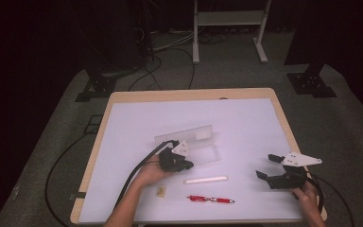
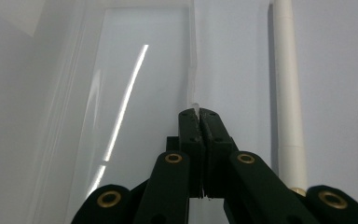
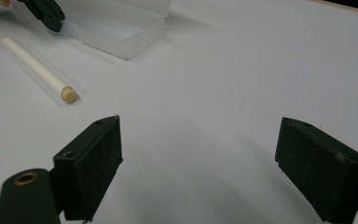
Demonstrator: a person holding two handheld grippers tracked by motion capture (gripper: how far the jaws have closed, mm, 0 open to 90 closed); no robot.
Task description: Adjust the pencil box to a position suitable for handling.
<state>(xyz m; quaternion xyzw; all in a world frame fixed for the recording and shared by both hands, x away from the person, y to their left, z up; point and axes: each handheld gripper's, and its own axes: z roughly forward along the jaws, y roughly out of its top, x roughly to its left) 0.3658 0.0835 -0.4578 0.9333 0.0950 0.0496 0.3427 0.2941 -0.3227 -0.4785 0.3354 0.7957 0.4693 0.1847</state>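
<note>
clear plastic: a shallow transparent rectangular case [image 1: 196, 144] lies open near the middle of the white tabletop [image 1: 246, 123]
left tool [image 2: 199, 113]: clenched on the thin edge of the case wall (a sliver of clear plastic pokes up between the jaw tips)
right tool [image 3: 200, 163]: released, jaws wide apart over bare tabletop, well apart from the case
white cylindrical stick [image 1: 206, 179]: lies flat just beside the left tool
red pen [image 1: 211, 199]: nearer the person, beside the stick
small tan block [image 1: 160, 191]: left of the pen
</note>
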